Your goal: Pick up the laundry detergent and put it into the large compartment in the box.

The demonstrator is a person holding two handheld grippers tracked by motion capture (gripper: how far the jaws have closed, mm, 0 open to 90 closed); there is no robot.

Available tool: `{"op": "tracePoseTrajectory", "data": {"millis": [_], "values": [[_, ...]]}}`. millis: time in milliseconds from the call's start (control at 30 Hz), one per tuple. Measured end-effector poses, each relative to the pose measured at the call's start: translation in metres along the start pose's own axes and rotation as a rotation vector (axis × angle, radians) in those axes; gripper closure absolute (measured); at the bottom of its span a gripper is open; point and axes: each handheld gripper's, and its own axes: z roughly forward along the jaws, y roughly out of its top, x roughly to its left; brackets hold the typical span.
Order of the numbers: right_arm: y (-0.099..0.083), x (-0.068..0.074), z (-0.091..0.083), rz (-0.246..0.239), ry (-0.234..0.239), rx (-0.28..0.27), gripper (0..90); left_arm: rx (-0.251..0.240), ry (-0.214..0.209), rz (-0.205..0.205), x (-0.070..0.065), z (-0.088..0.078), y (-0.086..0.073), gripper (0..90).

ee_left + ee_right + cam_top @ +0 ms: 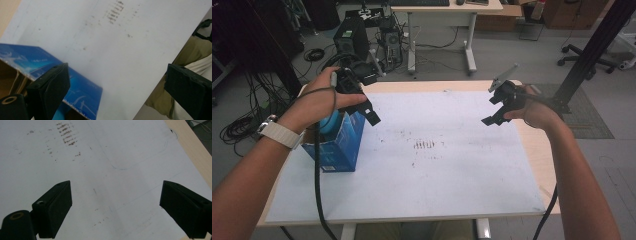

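Your forearms come in from the bottom of the high view, one to each side of the worktop (512, 200). Your left gripper (371, 114) hangs in the air just above the open blue box (339, 145), its jaws spread wide with nothing between them. In the left gripper view, one jaw sits in front of the box's blue upper edge (82, 90) and the other stands far off to the side, over the near edge of the white sheet (140, 50). I cannot tell whether that jaw touches the box or just floats before it.

That blue box stands upright at the left side of the worktop, on the white sheet (437, 175), directly under your left hand (319, 100). Something light blue and rounded (329, 122) sits in its open top, partly hidden by your hand; what it is I cannot tell.

Your right gripper (493, 120) is well apart from the box, held above the right part of the sheet. Its jaws are also wide apart and hold nothing; in the right gripper view they frame bare white sheet (112, 190) with faint drawn lines. A patch of brownish smudges (424, 145) marks the sheet's middle, between your two grippers.
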Motion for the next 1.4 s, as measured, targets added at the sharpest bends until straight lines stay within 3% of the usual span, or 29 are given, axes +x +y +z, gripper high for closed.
{"op": "tracePoseTrajectory", "data": {"millis": [167, 433, 600, 1400], "values": [[0.0, 0.0, 0.0, -0.001, 0.001, 0.002, 10.9, -0.006, -0.019, 0.055, -0.005, 0.001, 0.007, 6.8], [0.001, 0.001, -0.001, 0.001, 0.001, 0.004, 10.9, 0.016, -0.034, 0.102, -0.012, 0.006, 0.014, 6.8], [0.001, 0.001, -0.001, 0.003, 0.002, 0.003, 10.8, 0.015, -0.03, 0.126, -0.017, 0.008, 0.018, 7.0], [-0.001, 0.003, -0.004, 0.007, 0.001, -0.003, 10.7, -0.006, -0.035, 0.313, -0.05, 0.016, 0.043, 8.2]]}}
